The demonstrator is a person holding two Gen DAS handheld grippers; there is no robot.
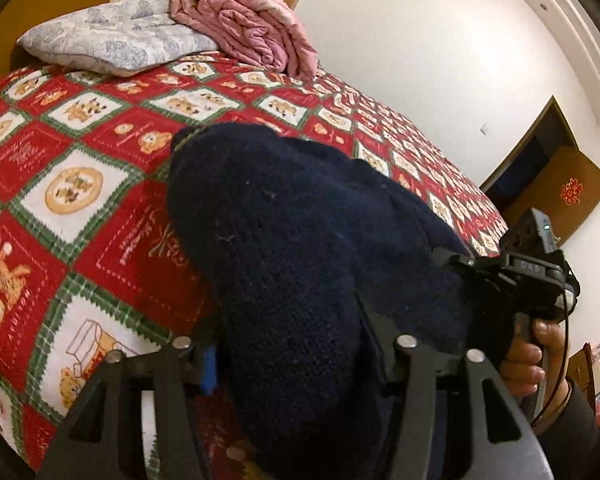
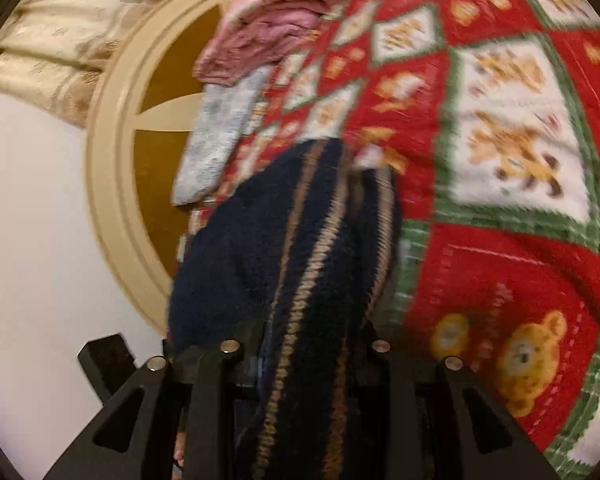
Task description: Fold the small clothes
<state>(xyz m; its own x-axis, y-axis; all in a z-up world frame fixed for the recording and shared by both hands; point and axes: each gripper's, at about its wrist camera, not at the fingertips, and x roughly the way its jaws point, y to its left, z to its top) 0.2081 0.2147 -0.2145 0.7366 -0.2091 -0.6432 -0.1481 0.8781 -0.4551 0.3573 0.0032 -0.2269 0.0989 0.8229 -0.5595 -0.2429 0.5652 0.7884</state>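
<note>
A dark navy knitted garment hangs bunched over my left gripper, above the bed; the jaws are shut on it and the cloth hides the fingertips. In the right wrist view the same garment shows tan stripes and drapes over my right gripper, which is shut on it, fingertips hidden. The other gripper, held by a hand, shows at the right edge of the left wrist view, against the garment. The right wrist view is motion-blurred.
The bed carries a red, white and green teddy-bear quilt. A pale floral pillow and a folded pink blanket lie at its head, by a round headboard. White walls and a dark doorway lie to the right.
</note>
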